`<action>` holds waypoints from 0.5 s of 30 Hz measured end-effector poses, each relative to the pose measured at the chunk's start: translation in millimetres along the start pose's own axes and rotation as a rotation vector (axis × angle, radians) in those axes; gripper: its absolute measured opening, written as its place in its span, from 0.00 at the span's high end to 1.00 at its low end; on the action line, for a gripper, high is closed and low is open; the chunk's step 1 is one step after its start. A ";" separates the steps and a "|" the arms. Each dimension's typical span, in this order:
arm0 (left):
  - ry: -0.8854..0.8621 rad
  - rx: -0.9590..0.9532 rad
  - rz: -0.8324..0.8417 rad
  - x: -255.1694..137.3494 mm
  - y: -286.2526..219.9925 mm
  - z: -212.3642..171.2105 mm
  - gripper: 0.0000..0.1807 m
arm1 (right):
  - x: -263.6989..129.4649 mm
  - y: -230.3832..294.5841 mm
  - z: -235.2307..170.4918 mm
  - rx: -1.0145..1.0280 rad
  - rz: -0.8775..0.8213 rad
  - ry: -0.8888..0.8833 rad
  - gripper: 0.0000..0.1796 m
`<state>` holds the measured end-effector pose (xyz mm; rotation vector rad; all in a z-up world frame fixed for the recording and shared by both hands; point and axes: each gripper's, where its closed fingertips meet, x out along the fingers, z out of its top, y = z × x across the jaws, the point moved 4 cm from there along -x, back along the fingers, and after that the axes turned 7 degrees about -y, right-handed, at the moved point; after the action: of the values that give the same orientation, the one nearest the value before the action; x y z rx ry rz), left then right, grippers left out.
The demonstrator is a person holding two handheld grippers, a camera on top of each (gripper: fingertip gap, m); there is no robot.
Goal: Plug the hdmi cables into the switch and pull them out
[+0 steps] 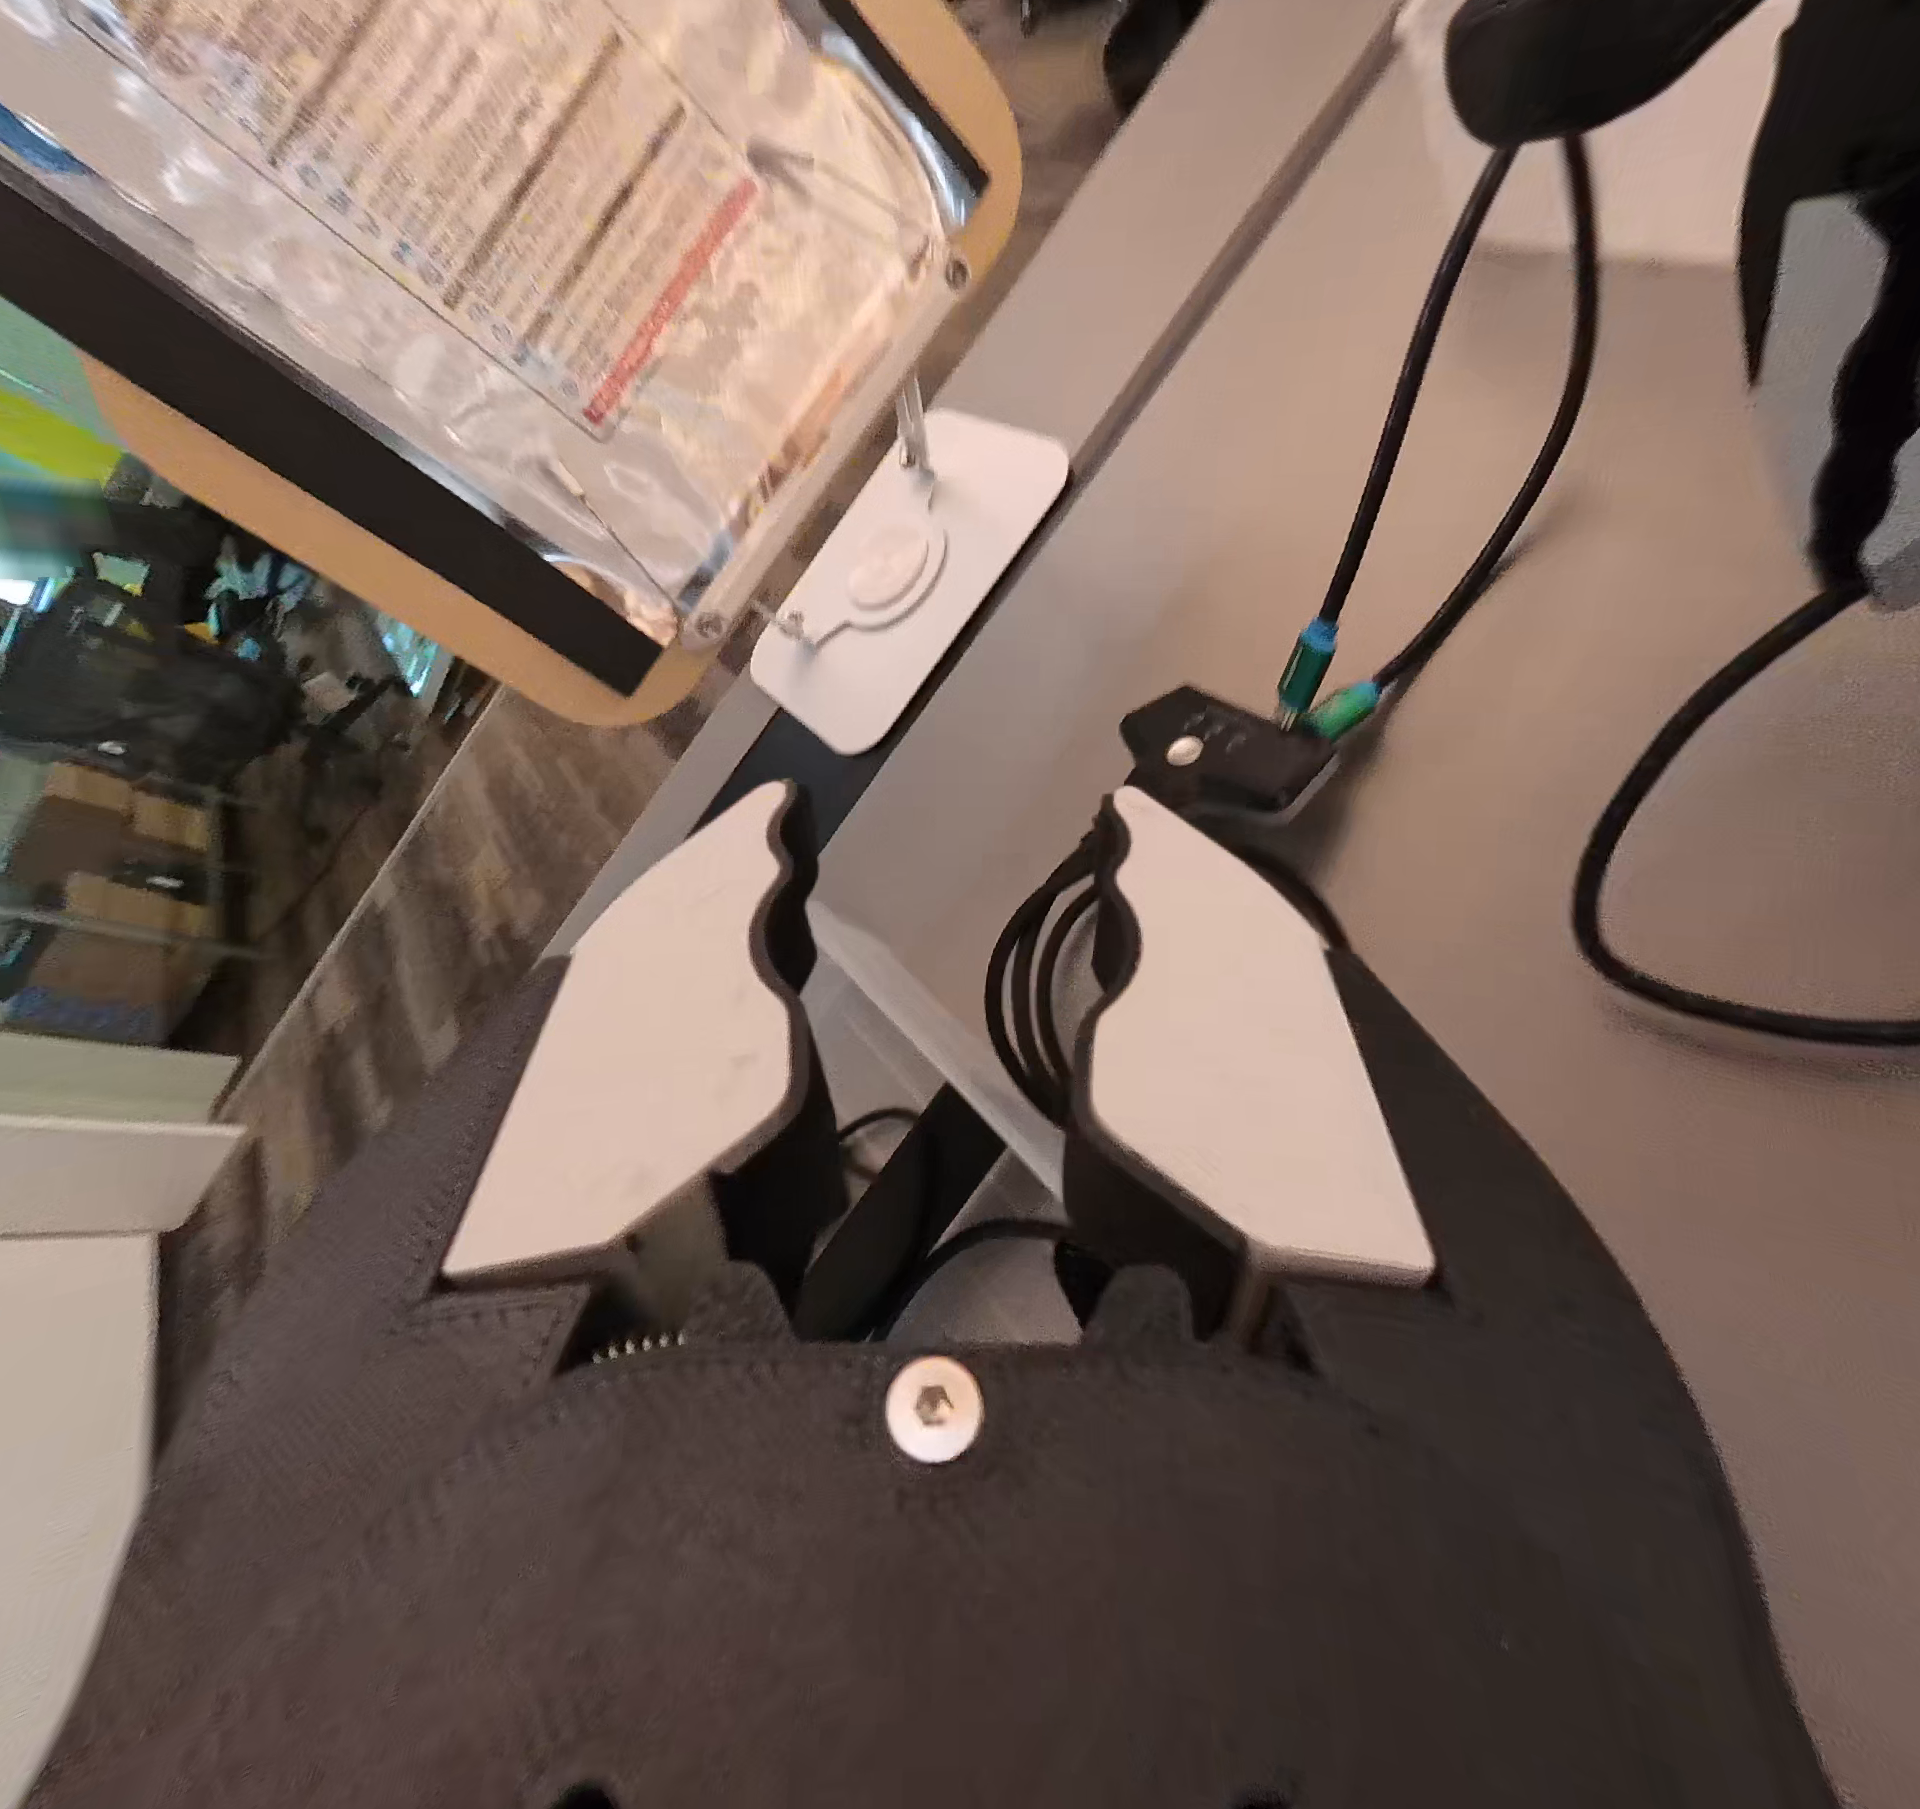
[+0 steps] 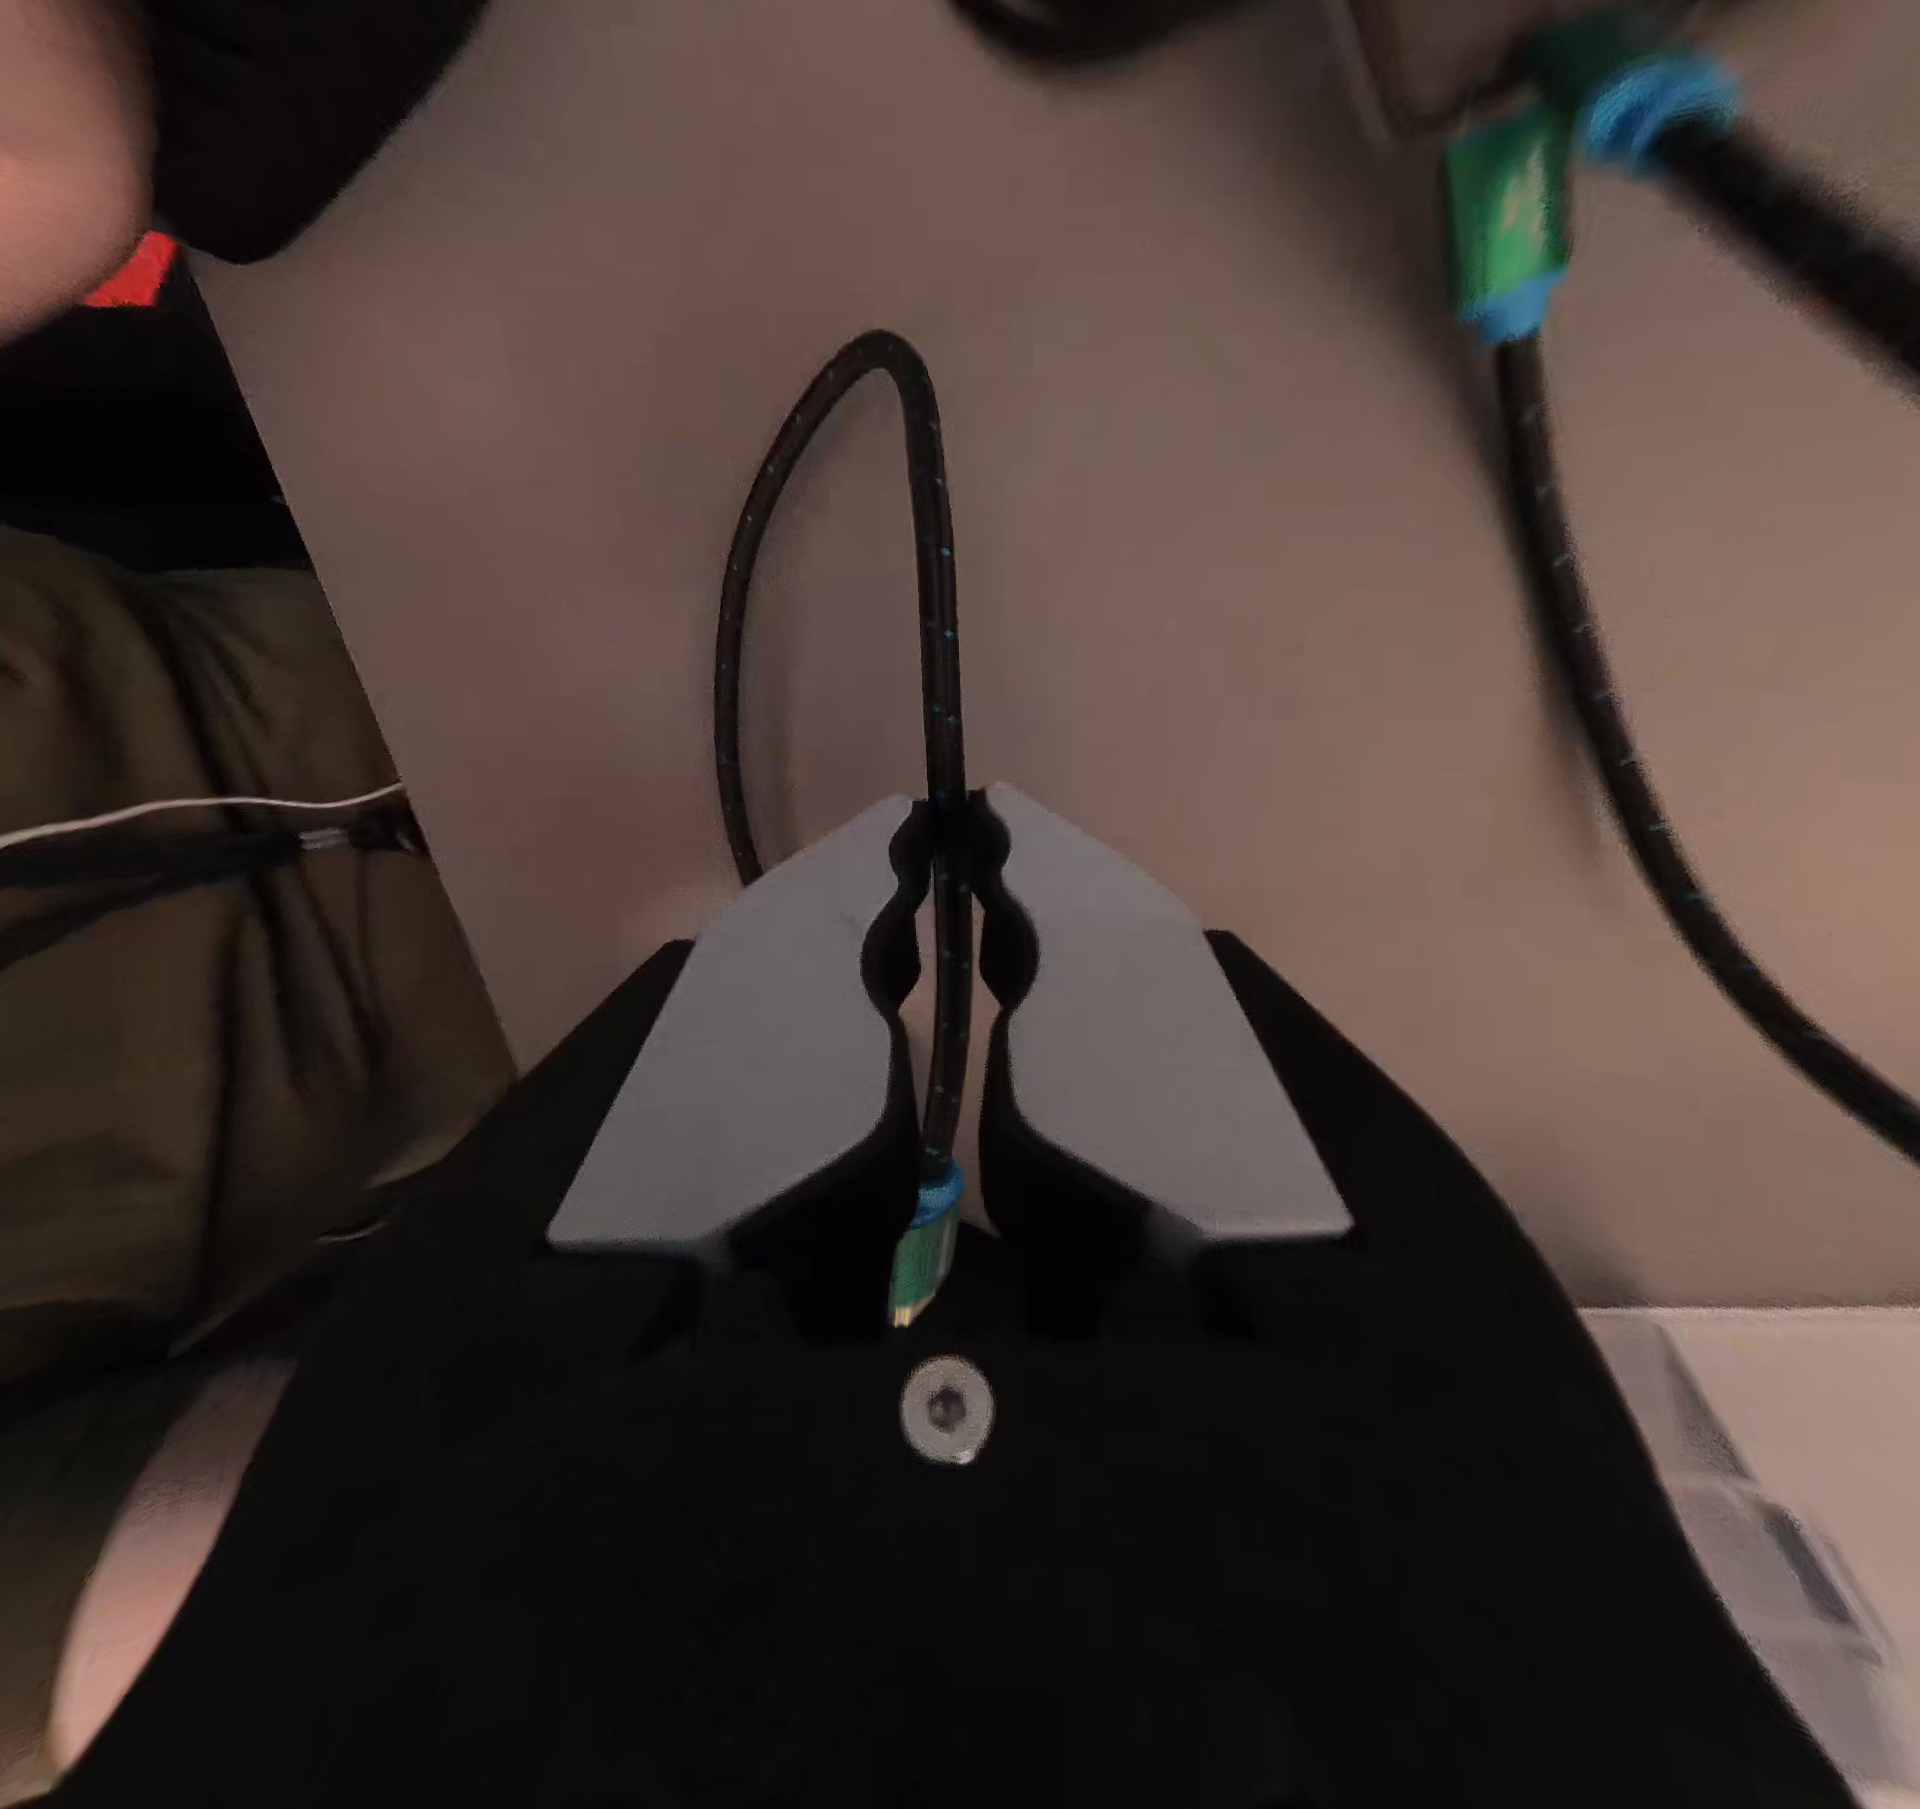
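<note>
Looking along the left gripper (image 1: 945, 829), its two grey fingers (image 1: 665, 1021) stand wide apart with nothing between them. Past the tips, a small black switch box (image 1: 1226, 757) sits on the grey bench (image 1: 1455, 720), near the bench's far edge. Two black cables with green and blue plug ends (image 1: 1314, 684) stick into the box. A white flat stand (image 1: 914, 596) sits at that same edge, beside the box.

In the right wrist view, the right gripper (image 2: 948, 809) has its fingers squeezed on a black braided HDMI cable (image 2: 940, 616). This cable's green plug (image 2: 920, 1260) hangs loose between the fingers, pointing back at the camera. The cable loops above the bench (image 2: 1195, 668). A second green plug (image 2: 1507, 211) shows blurry at the upper right.
</note>
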<state>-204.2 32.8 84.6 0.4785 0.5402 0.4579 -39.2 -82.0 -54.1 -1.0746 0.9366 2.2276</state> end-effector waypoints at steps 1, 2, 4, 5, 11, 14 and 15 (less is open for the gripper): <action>-0.034 -0.023 -0.008 -3.5 1.8 3.4 0.72 | -8.1 5.0 3.7 -0.051 -0.017 -0.030 0.96; -0.066 -0.041 -0.012 -7.0 4.0 6.2 0.72 | -16.3 11.0 8.3 -0.101 -0.028 -0.068 0.96; -0.117 -0.079 -0.009 -12.9 10.6 9.0 0.73 | -33.4 28.6 17.9 -0.199 -0.016 -0.160 0.96; -0.135 -0.101 -0.005 -15.0 14.7 8.9 0.74 | -42.3 38.6 22.1 -0.256 -0.005 -0.206 0.96; -0.289 -0.278 -0.194 -10.0 9.8 14.8 0.75 | -104.9 103.0 46.8 -0.690 0.020 -0.657 0.96; -0.455 -0.351 -0.432 -4.9 -19.3 35.2 0.75 | -133.7 125.0 53.6 -0.768 0.088 -0.897 0.96; -0.517 -0.363 -0.506 -4.0 -30.8 42.8 0.75 | -140.3 131.0 53.6 -0.803 0.121 -0.966 0.96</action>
<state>-173.8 -6.9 101.8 0.0875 0.0597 -0.0640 -72.8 -144.2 132.2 -0.0631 -0.3373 2.8001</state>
